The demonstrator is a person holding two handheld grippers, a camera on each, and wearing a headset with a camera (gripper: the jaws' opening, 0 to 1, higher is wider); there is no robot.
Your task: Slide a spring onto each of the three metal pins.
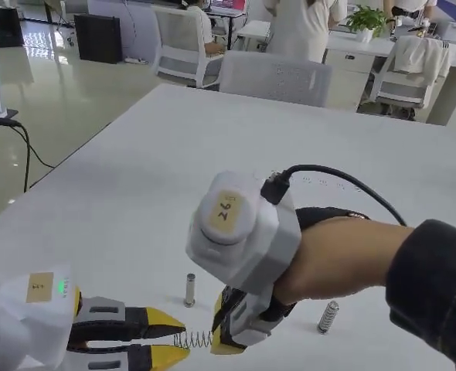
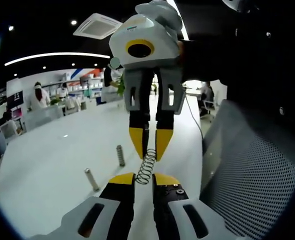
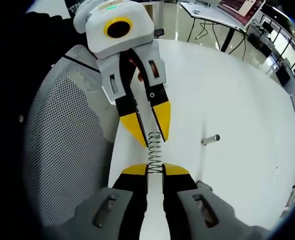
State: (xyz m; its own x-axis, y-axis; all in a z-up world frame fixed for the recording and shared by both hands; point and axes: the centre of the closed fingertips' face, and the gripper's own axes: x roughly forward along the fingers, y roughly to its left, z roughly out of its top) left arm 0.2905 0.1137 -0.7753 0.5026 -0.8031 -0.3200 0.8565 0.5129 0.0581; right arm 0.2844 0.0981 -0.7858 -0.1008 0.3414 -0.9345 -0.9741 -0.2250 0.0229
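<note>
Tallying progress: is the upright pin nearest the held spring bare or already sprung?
Bare: the pin shows smooth metal with no coils; the spring is apart from it.

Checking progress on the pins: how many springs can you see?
2. One spring is held between the left gripper and right gripper; a second spring stands upright to their right. More may be hidden behind the hand.

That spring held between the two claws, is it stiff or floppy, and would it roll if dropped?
The spring bows slightly between the left claw and right claw, so it probably flexes sideways easily. Its thin open coils suggest it is light and might flick away if one claw releases. Being round, it would likely roll on the smooth table.
</note>
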